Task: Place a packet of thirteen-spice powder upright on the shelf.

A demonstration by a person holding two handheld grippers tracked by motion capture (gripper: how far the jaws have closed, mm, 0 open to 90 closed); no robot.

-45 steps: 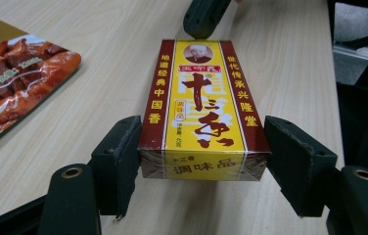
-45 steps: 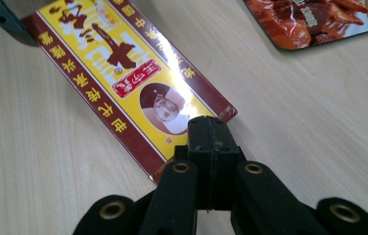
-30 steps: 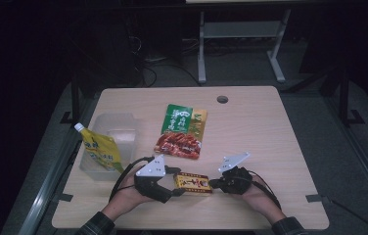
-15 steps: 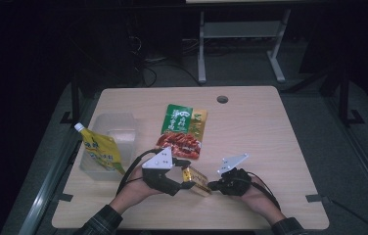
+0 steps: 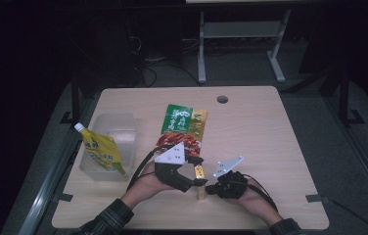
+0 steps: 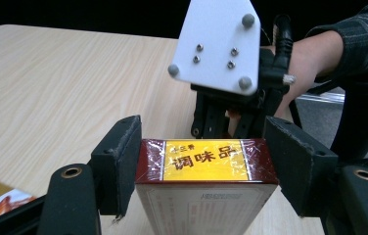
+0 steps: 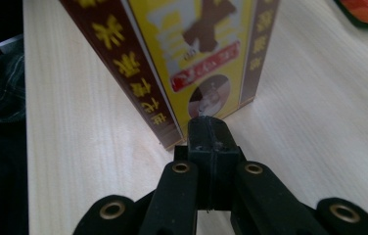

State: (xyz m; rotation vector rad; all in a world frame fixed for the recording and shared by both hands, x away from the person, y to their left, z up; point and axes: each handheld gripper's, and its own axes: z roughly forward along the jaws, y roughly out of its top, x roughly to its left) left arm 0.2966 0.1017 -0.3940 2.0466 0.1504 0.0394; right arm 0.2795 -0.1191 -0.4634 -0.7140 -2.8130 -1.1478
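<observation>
A brown and yellow box (image 5: 201, 191) stands on end near the table's front edge. My left gripper (image 5: 197, 171) is shut on its upper end, one pad on each side of the box (image 6: 206, 205), as the left gripper view (image 6: 202, 164) shows. My right gripper (image 5: 212, 189) is shut with nothing between its fingers. Its tip (image 7: 209, 132) rests at the foot of the box (image 7: 192, 54), by the table top. The right gripper (image 6: 223, 122) also faces me from behind the box in the left gripper view.
A green and orange snack bag (image 5: 182, 126) lies just behind the hands. At the left a clear plastic tub (image 5: 118, 139) holds a yellow spouted pouch (image 5: 101, 154). A cable hole (image 5: 222, 99) sits near the table's far edge.
The box lay flat between the two grippers a second ago. My left gripper has swung it up onto its end and moved right. The right gripper has stayed put.
</observation>
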